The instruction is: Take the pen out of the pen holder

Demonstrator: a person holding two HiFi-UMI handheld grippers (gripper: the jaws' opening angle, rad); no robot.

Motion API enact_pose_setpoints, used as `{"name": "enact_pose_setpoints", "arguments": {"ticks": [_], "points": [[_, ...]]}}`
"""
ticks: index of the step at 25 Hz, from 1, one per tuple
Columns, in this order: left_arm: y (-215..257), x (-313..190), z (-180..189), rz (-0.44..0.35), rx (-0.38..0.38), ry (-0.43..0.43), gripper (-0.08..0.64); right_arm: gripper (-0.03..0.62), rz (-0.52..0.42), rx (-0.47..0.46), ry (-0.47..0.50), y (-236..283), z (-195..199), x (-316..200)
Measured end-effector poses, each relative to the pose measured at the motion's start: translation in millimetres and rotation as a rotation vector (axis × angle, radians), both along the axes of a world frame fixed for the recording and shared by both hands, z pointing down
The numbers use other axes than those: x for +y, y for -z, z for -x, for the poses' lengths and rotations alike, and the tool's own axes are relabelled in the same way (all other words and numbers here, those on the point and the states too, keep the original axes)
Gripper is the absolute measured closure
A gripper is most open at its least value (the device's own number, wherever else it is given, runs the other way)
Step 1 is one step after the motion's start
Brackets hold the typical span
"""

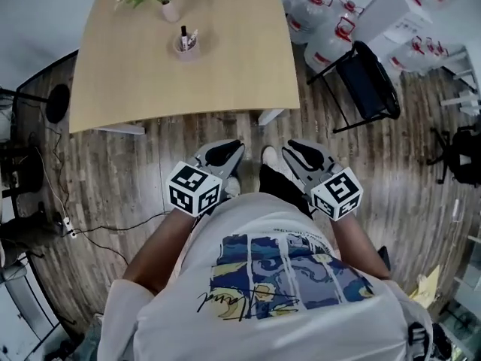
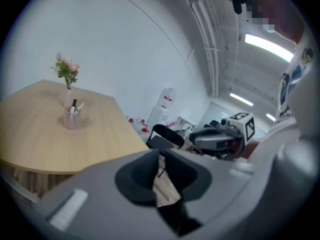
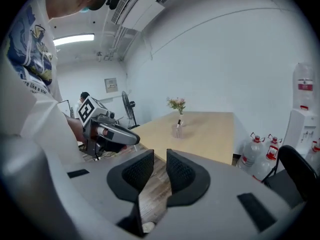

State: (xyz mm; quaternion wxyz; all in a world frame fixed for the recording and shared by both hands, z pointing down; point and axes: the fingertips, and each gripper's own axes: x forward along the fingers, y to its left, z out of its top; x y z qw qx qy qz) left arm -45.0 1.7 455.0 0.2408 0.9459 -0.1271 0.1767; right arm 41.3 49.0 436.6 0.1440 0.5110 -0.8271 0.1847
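Observation:
A clear pen holder (image 1: 185, 46) stands on the far part of the wooden table (image 1: 240, 81), with a black pen (image 1: 183, 34) and a light one upright in it. It also shows small in the left gripper view as the pen holder (image 2: 72, 118) and in the right gripper view as the pen holder (image 3: 177, 130). Both grippers are held close to the person's body over the floor, well short of the table. The left gripper (image 1: 225, 152) has a narrow gap between its jaws, with nothing in it. The right gripper (image 1: 304, 150) is open and empty.
A small vase of flowers (image 1: 170, 10) stands behind the holder. A black chair (image 1: 368, 81) and several water bottles (image 1: 312, 10) are to the table's right. A fan stand and cables (image 1: 52, 104) lie at the left. Wood floor (image 1: 143, 171) separates me from the table.

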Motion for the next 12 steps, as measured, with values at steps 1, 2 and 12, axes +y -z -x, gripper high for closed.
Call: {"name": "enact_pose_setpoints", "arguments": {"ticks": [1, 2, 12], "points": [[0.9, -14.7, -2.7, -0.004, -0.005, 0.044, 0.515, 0.522, 0.001, -0.002, 0.029, -0.1, -6.8, -12.4], [2.2, -30.2, -3.9, -0.008, -0.011, 0.093, 0.515, 0.522, 0.002, -0.009, 0.062, 0.6, -12.7, -25.5], [9.8, -184.7, 4.4, -0.122, -0.124, 0.457, 0.515, 0.525, 0.019, -0.029, 0.271, -12.3, -73.0, -121.1]]}}
